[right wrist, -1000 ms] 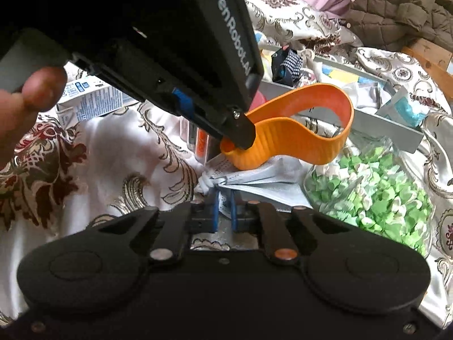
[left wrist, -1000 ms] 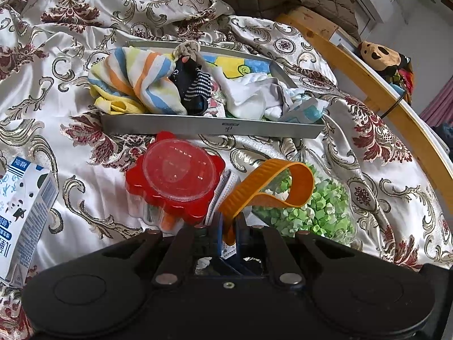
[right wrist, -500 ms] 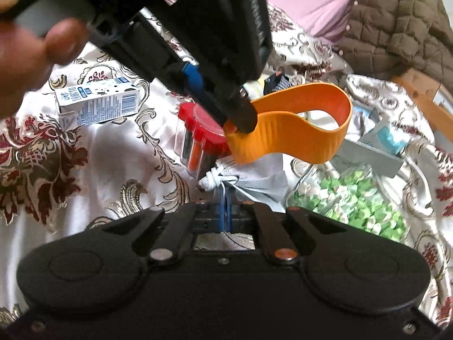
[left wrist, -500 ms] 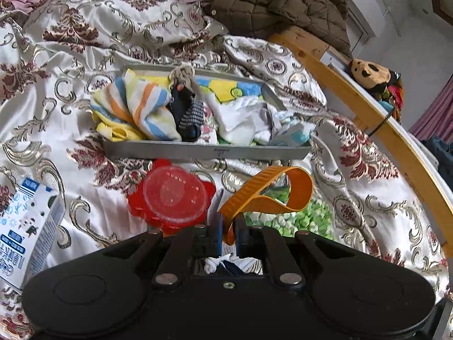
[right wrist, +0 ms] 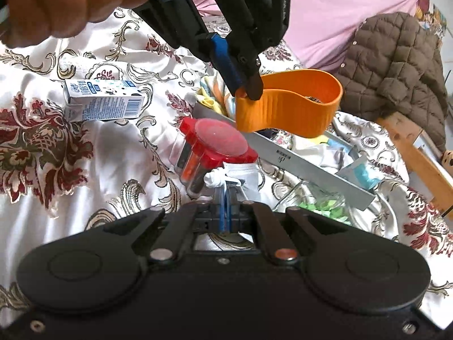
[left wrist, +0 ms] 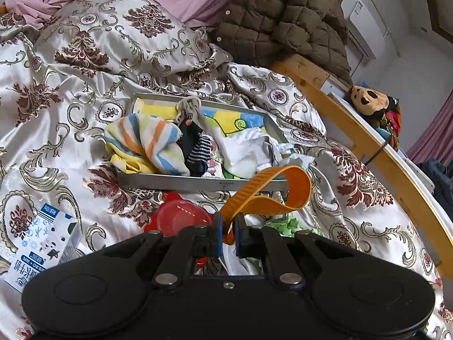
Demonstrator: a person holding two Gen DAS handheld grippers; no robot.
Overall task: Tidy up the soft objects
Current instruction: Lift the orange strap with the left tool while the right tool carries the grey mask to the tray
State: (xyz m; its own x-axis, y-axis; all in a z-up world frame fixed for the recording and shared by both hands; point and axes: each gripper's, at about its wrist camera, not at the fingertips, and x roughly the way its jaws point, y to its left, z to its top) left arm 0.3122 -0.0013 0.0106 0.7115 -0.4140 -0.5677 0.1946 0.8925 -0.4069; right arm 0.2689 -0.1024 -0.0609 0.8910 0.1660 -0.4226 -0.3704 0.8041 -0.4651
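My left gripper [left wrist: 228, 226] is shut on one end of an orange rubber band [left wrist: 271, 191] and holds it in the air in front of the grey metal tray [left wrist: 175, 182]. It also shows in the right wrist view [right wrist: 288, 107], with the left gripper [right wrist: 246, 90] above. The tray holds a striped cloth [left wrist: 147, 141], a dark sock [left wrist: 195, 147] and white cloths [left wrist: 243, 153]. My right gripper [right wrist: 225, 195] is shut on a white face mask [right wrist: 235, 177] lying beside the red-lidded jar [right wrist: 215, 144].
A milk carton [left wrist: 36, 240] lies at the left on the patterned bedspread; it also shows in the right wrist view [right wrist: 104, 103]. A bag of green paper stars [right wrist: 325, 205] lies right of the jar. A brown quilted jacket [left wrist: 283, 19] and a wooden bed rail [left wrist: 382, 153] stand at the back right.
My left gripper has lifted the orange band up and towards the tray. My right gripper has closed on the white mask.
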